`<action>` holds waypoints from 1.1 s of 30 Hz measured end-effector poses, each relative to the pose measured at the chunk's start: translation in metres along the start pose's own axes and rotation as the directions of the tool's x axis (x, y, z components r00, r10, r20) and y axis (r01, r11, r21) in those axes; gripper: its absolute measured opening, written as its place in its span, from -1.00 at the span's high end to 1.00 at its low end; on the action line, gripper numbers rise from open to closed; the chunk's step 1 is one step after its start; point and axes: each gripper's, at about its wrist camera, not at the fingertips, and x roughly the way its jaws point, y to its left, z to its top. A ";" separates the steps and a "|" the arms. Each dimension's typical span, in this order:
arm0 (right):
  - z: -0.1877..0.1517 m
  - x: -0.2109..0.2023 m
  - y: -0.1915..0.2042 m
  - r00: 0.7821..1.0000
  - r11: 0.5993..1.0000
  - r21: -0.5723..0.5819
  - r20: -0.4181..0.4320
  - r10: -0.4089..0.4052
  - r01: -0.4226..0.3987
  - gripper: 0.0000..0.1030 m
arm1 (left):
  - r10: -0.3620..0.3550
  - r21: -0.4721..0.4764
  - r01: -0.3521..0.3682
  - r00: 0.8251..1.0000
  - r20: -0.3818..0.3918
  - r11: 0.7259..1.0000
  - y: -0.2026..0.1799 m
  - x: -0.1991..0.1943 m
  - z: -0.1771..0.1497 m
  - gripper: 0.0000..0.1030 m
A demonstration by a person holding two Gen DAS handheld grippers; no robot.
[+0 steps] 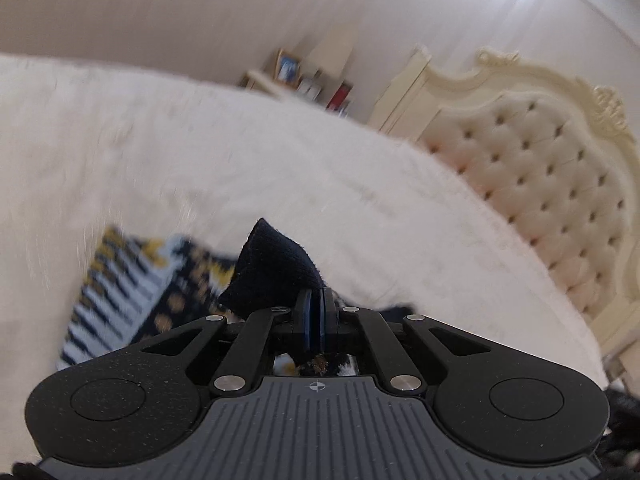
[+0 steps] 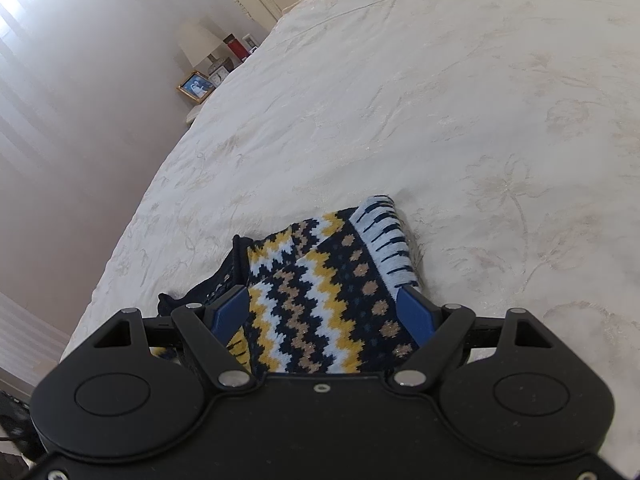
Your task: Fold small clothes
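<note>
A small knitted garment (image 2: 320,280), navy with yellow, white and tan zigzags and a striped white hem, lies partly folded on the cream bedspread (image 2: 440,120). My right gripper (image 2: 324,306) is open, its blue fingers (image 2: 230,310) on either side of the garment, just above it. My left gripper (image 1: 317,300) is shut on a dark navy corner (image 1: 276,268) of the garment and holds it lifted; the patterned part (image 1: 132,292) hangs blurred to the lower left.
A tufted cream headboard (image 1: 540,168) stands at the right. A bedside table with a lamp (image 2: 200,44), a picture frame (image 2: 196,86) and small items sits beside the bed by the wall.
</note>
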 end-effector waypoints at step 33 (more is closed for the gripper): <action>0.000 0.002 -0.001 1.000 1.000 -0.006 -0.003 -0.009 0.009 -0.60 | 0.408 0.147 -0.400 0.913 -0.027 0.905 0.057 0.000 -0.022 0.51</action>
